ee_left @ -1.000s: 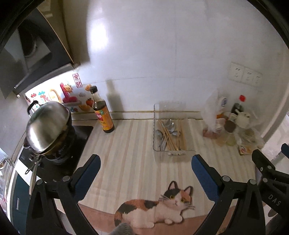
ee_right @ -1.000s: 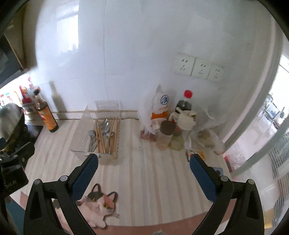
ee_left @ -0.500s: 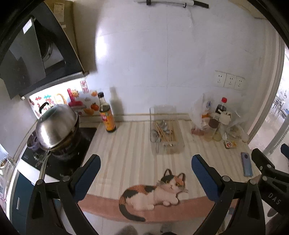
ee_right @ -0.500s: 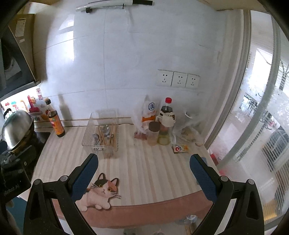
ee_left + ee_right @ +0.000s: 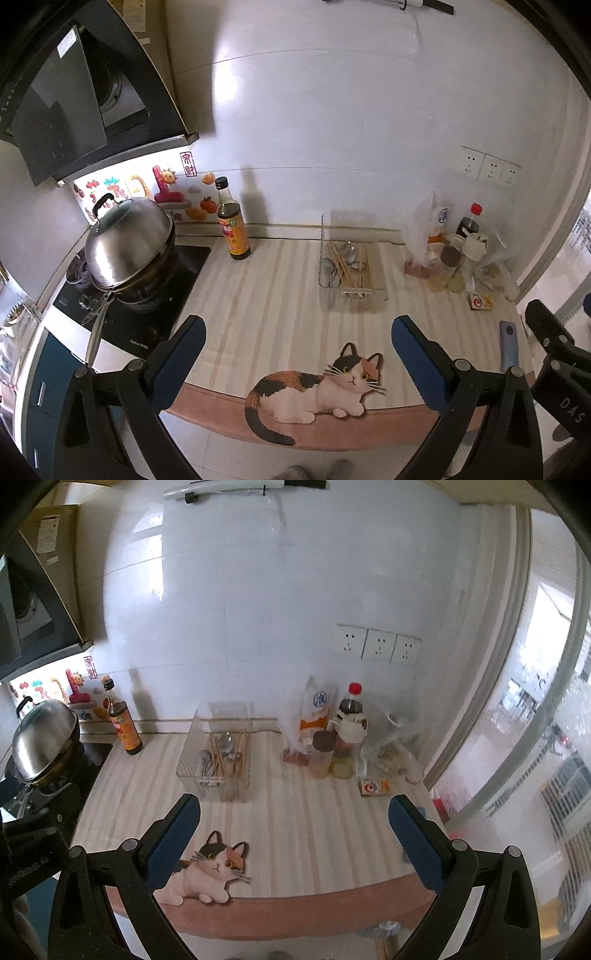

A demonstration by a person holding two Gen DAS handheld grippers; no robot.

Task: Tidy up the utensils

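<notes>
A clear plastic organizer tray (image 5: 380, 291) (image 5: 188, 771) stands near the back of the striped counter, holding wooden chopsticks (image 5: 341, 264) (image 5: 218, 755) and metal spoons (image 5: 349, 251) (image 5: 226, 740) mixed together. My left gripper (image 5: 298, 363) hovers open in front of the counter's near edge, well short of the tray, with nothing between its blue pads. My right gripper (image 5: 293, 843) is likewise open and empty, held back from the counter edge. The right gripper's body shows at the right border of the left wrist view.
A lidded steel pot (image 5: 127, 243) sits on a black cooktop (image 5: 147, 314) at left. A dark sauce bottle (image 5: 231, 225) stands by the wall. Bottles, jars and bags (image 5: 334, 734) crowd the back right. A phone (image 5: 509, 345) lies at the right end. A cat picture (image 5: 317, 391) decorates the mat.
Both grippers have pulled back and up from the counter, so the tray looks smaller and the counter's front edge and floor now show. Both stay open and empty.
</notes>
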